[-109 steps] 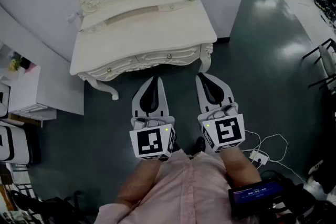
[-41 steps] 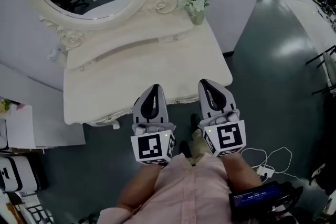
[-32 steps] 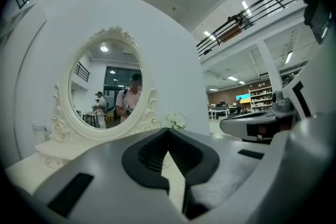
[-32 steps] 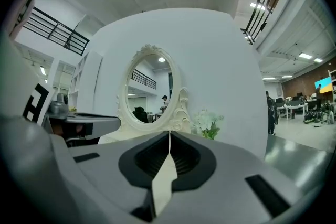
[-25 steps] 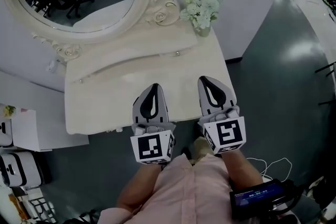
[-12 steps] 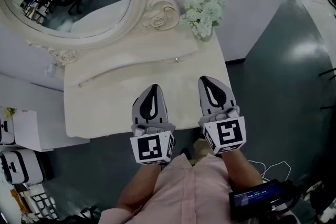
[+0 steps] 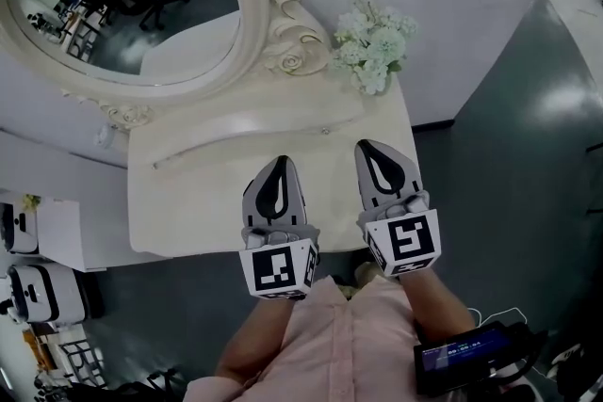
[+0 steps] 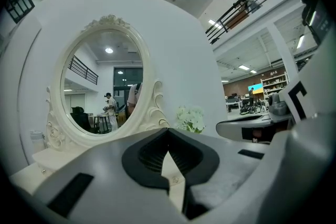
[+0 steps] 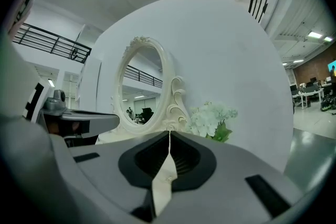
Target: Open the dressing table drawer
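The cream dressing table (image 7: 188,207) stands in front of me, with its oval mirror (image 7: 122,5) behind the top. Its front drawers are hidden below the table top's near edge in the head view. A low raised shelf with small knobs (image 7: 325,130) runs along the back of the top. My left gripper (image 7: 280,162) is shut and empty, held level over the top's front part. My right gripper (image 7: 368,147) is shut and empty beside it. The left gripper (image 8: 168,131) and the right gripper (image 9: 169,134) both point level at the mirror (image 8: 100,89) and touch nothing.
A vase of white flowers (image 7: 372,42) stands at the table's back right corner, right of the right gripper. A white cabinet (image 7: 57,235) stands to the table's left, with cases (image 7: 38,292) on the floor beside it. Dark floor (image 7: 509,155) lies to the right. A white partition wall backs the table.
I have come closer to the table: the drawer fronts seen earlier have slipped out of sight under the top. Both grippers, still shut, now hang over the top's front edge.
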`<move>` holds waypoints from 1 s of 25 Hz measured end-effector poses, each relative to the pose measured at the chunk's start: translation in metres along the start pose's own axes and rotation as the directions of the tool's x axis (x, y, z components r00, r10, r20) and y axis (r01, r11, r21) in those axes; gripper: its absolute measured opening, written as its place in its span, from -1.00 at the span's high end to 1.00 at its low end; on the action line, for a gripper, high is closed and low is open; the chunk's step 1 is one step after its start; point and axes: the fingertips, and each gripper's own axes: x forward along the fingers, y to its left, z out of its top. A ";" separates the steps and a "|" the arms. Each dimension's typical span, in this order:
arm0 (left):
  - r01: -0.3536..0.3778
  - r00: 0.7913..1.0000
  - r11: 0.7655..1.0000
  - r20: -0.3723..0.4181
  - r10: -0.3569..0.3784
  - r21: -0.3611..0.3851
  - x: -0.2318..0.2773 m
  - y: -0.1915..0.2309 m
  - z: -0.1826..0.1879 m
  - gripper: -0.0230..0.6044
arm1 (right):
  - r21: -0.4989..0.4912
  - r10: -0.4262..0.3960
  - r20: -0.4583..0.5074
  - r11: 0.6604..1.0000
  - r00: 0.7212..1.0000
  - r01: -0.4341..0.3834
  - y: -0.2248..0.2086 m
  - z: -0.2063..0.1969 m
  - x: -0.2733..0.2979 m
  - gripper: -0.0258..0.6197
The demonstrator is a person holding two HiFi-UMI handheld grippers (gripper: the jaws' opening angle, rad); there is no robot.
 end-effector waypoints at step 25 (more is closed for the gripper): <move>0.053 0.998 0.996 -0.033 -0.056 -0.067 0.040 0.057 -0.032 0.86 | -0.022 -0.021 -0.175 1.000 0.984 0.017 0.020 -0.057 0.067 0.86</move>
